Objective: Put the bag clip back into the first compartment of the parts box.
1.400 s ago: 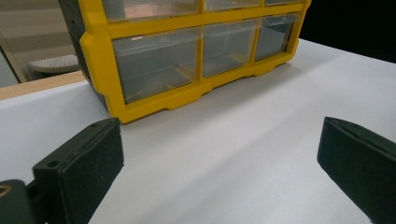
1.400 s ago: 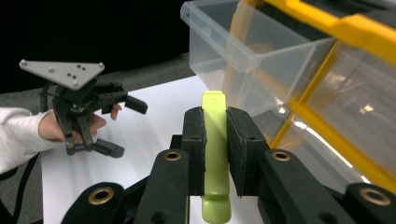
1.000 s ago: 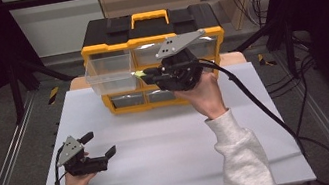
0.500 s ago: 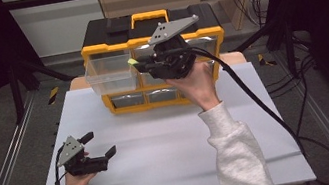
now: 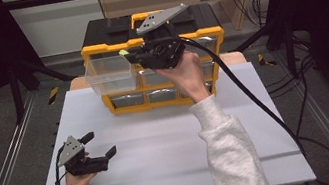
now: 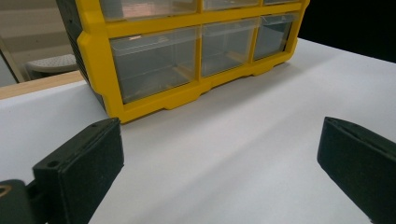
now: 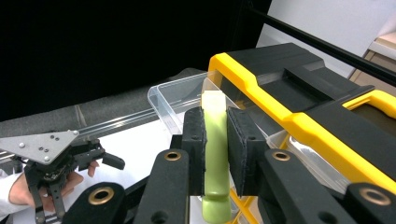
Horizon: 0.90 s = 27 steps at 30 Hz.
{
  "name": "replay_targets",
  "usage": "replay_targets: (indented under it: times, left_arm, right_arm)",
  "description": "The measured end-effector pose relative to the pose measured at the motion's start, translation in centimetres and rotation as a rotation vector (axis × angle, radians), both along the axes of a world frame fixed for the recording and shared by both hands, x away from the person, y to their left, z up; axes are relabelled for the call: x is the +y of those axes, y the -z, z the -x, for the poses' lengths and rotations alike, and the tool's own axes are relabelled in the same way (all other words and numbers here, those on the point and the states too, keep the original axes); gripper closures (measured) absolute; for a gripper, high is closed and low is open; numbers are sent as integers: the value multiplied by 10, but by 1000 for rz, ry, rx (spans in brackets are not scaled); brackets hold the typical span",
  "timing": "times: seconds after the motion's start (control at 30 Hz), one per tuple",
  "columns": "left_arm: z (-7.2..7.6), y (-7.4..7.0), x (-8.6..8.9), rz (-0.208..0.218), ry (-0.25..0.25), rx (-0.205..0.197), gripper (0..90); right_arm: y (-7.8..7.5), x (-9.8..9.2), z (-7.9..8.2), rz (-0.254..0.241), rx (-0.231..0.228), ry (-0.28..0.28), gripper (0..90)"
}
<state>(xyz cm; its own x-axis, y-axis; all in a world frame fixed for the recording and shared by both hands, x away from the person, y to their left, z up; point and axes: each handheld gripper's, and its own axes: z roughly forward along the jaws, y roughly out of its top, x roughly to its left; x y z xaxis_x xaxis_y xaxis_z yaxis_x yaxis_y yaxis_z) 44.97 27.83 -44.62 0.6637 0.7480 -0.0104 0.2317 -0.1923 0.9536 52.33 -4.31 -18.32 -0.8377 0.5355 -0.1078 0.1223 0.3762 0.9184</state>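
a yellow and black organiser (image 5: 108, 38) stands at the far edge of the white table (image 5: 171, 142), its clear drawers facing the person. its top left drawer (image 5: 110, 74) is pulled out over the table; from the high view its clear tub looks empty, though glare hides part of the floor. the lower drawers (image 6: 156, 60), seen close in the left gripper view, are pushed in and show nothing inside through their fronts.

the right gripper (image 5: 130, 56) is held up in front of the organiser's top row, level with the open drawer's inner end. its jaws are clenched on a pale green stick (image 7: 215, 154), which stands upright between the pads in the right gripper view, its top end rising past them and its bottom end poking out below. in that view the stick lies just in front of the open drawer's rim (image 7: 175, 100), above it rather than inside it.

the left gripper (image 5: 105, 158) rests on the table at the near left, well apart from the organiser, its jaws spread wide with nothing between them.
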Motion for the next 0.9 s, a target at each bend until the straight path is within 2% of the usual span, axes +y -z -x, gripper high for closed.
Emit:
replay_targets:
  times: [0.2, 0.47, 0.9]
  left_arm:
    - [0, 0, 1, 8, -4, 2, 2]
    - [0, 0, 1, 5, -1, 1, 2]
    - [-1, 0, 0, 0, -1, 6, 2]
  right_arm:
    - [2, 7, -10, 8, 8, 5, 781]
    - [4, 13, -24, -8, 20, 5, 780]
    - [11, 26, -37, -7, 29, 13, 780]
